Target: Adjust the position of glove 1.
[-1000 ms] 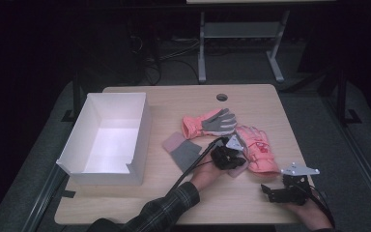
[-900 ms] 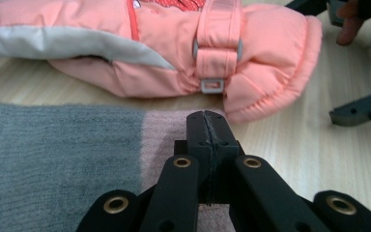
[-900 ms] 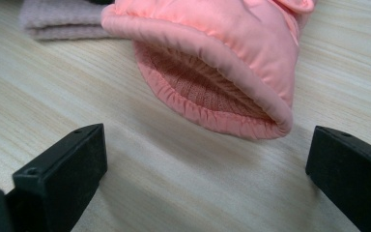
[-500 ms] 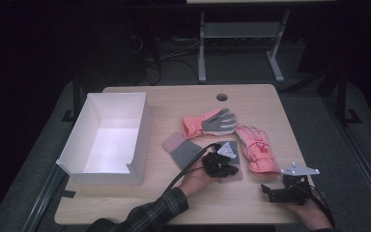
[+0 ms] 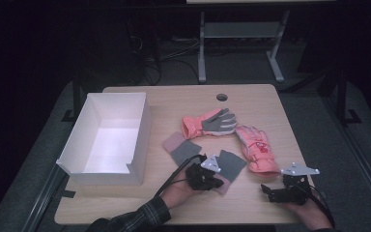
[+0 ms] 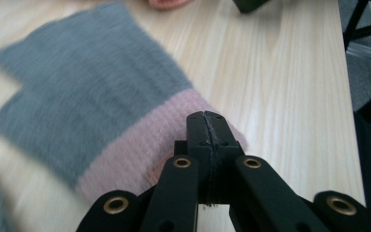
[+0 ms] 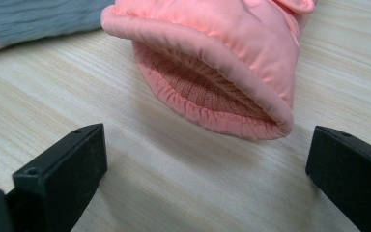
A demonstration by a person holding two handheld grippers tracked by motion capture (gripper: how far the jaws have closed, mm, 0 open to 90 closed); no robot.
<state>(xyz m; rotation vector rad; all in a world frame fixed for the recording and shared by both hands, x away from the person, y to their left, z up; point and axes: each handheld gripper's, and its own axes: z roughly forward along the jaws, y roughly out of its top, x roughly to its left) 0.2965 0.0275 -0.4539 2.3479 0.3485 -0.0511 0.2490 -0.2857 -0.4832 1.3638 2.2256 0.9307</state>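
A grey sock [image 5: 232, 163] with a pink cuff lies near the table's front, and my left gripper [image 5: 218, 183] is shut on that cuff. In the left gripper view the sock [image 6: 87, 96] spreads to the left, while the closed left gripper [image 6: 206, 118] pinches the cuff's edge. A pink glove [image 5: 257, 151] lies just right of the sock, cuff toward me. My right gripper [image 5: 267, 192] rests open on the table before that cuff. In the right gripper view the glove's open cuff [image 7: 212, 63] faces the wide-open right gripper [image 7: 205, 147] without touching its jaws.
A second grey and pink sock [image 5: 181, 147] lies left of the held one. Another pink glove [image 5: 211, 123] with a grey palm lies farther back. A white open box [image 5: 141, 129] stands at the left of the wooden table [image 5: 174, 99], which has a cable hole [image 5: 221, 97].
My left gripper has moved toward the front left, away from the gloves, dragging the sock with it. The right gripper has stayed where it was.
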